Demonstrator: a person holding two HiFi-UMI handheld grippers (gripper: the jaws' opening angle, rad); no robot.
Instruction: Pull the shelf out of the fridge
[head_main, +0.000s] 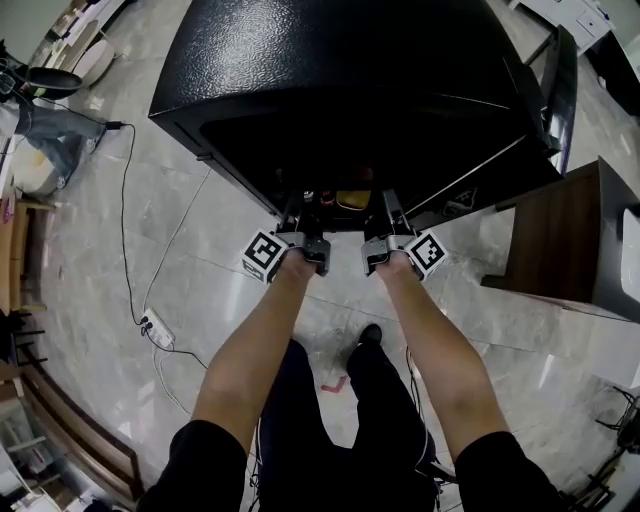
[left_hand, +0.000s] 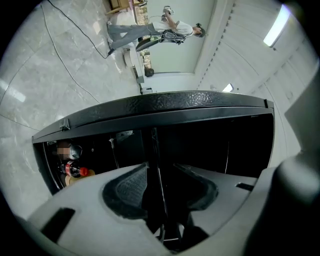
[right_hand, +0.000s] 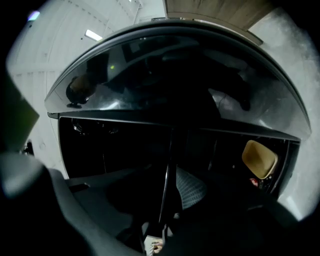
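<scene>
At the mouth of the fridge (head_main: 330, 80), both tools reach in side by side. The shelf (left_hand: 154, 145) sits inside, its thin front edge running between each tool's pads.

My judgement is that the pull could go wrong in two ways. If one tool bites shallower or draws harder than the other, the shelf may skew and jam in its side supports. A weak bite on so thin an edge may also slip off. A bottle (left_hand: 75, 171) beyond the left tool might tip if the shelf jerks.

The left tool (left_hand: 162, 187) is spread wide and released, its pads clear of the edge. The right tool (right_hand: 167, 187) is equally wide and grips nothing.
</scene>
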